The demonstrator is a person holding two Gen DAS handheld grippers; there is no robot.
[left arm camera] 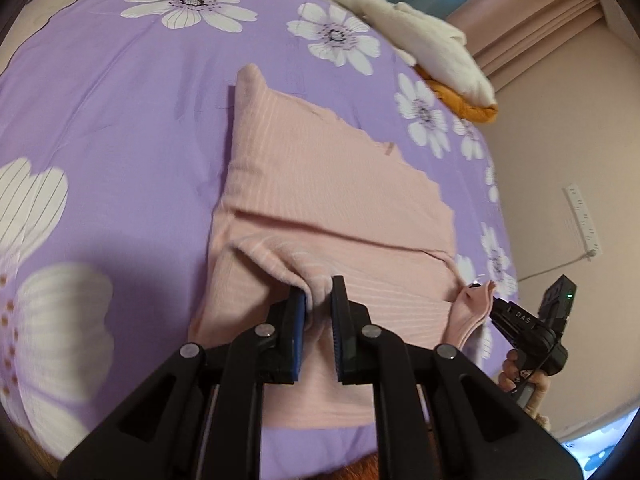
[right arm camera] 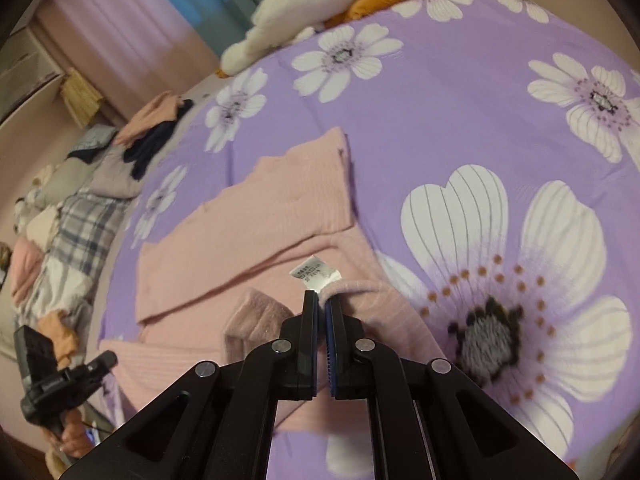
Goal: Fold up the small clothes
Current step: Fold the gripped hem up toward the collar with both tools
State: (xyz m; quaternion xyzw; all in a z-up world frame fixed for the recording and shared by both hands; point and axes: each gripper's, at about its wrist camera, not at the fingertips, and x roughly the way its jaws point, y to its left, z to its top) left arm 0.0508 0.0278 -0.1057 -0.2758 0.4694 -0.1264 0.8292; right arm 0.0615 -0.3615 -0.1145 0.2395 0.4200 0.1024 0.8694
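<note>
Pink ribbed garment (left arm camera: pixel 320 184) lies part-folded on the purple flowered bedspread (left arm camera: pixel 120 100); both grippers, left (left arm camera: pixel 319 298) and right (right arm camera: pixel 322 300), pinch its near edge. Its white care tag (right arm camera: pixel 314 274) is unreadable.

White letters "DAS" stand on the black right gripper (left arm camera: pixel 482 289), on its side, seen from the left wrist camera. A small white tag (right arm camera: pixel 316 274) on the pink garment (right arm camera: pixel 256 248) has tiny dark print on it, but the print is too small and blurred to read.
</note>
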